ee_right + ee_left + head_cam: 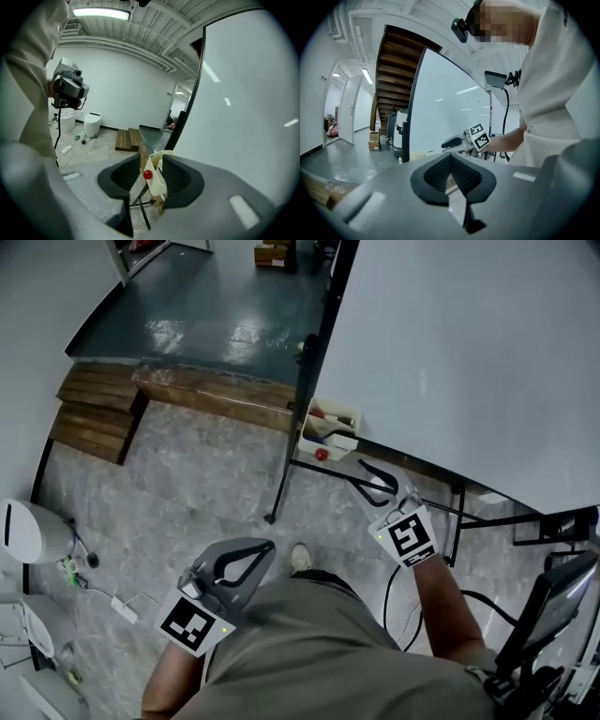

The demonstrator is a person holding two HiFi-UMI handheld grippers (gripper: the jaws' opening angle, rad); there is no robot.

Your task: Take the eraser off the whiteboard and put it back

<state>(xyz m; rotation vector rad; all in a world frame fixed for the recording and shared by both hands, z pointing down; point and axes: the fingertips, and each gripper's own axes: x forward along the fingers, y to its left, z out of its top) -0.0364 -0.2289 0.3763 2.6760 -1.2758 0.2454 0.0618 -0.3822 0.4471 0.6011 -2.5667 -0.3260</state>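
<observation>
Far beyond spread, empty right gripper (366,474), by small white plastic tray (156,181), eraser not made out, probably light and firm, pinchable across its width; left gripper (265,547) pressed together.

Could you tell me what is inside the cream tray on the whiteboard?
The tray holds what look like markers, one red. A red knob sits on its front. Its walls hide the bottom; no eraser shows.

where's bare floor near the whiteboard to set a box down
The grey floor between the wooden steps and the stand leg is bare. Crowded: the marker tray, the power strip at left, and the frame bars under the whiteboard.
</observation>
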